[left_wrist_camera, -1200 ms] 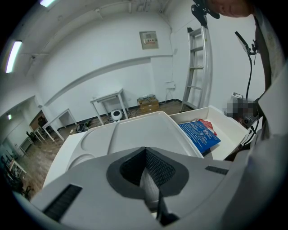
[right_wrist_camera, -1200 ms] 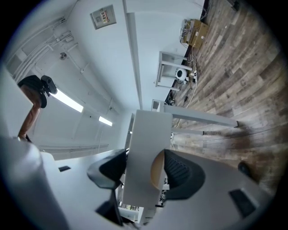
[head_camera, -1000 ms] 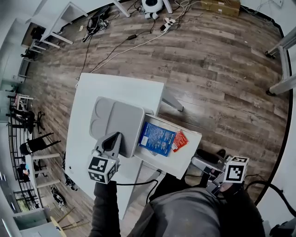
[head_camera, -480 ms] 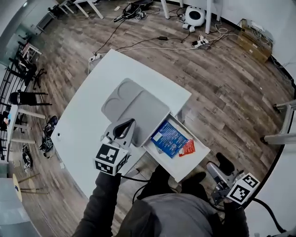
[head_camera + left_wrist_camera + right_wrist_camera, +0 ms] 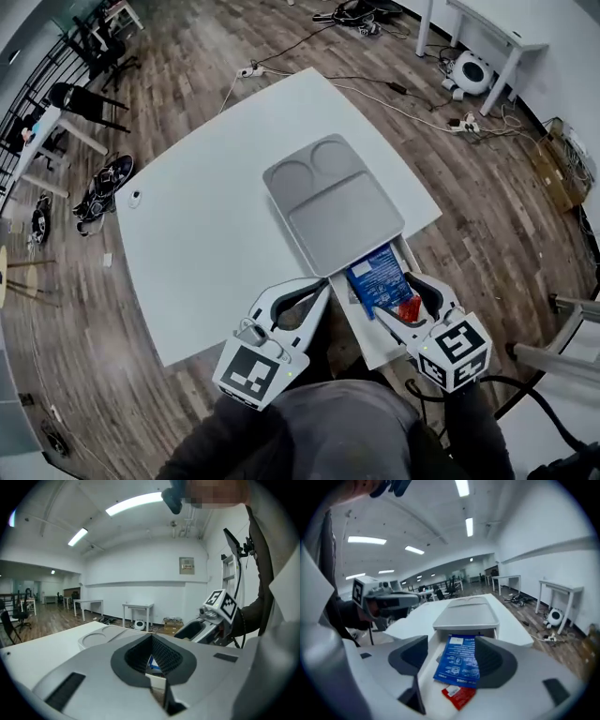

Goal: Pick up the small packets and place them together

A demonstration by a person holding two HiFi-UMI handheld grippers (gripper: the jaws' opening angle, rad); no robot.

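Observation:
An open white drawer (image 5: 375, 342) under the table's near edge holds a blue packet (image 5: 378, 281) and a small red packet (image 5: 409, 307). Both lie flat in the right gripper view, the blue packet (image 5: 458, 662) overlapping the red packet (image 5: 458, 694). My right gripper (image 5: 405, 298) hovers over them, open, with nothing touching its pads; the blue one shows between the jaws of the right gripper (image 5: 451, 641). My left gripper (image 5: 323, 284) is just left of the drawer at the table edge, shut and empty. In its own view the left gripper (image 5: 152, 637) points level towards the room.
A grey compartment tray (image 5: 337, 211) lies on the white table (image 5: 206, 225) just beyond the drawer. A small white object (image 5: 136, 198) sits near the table's far left edge. Chairs, cables and other tables stand around on the wooden floor.
The right gripper came from low beside the person's legs up over the drawer and rolled. The left gripper left the tray's edge and rose beside the drawer. The head view swung round.

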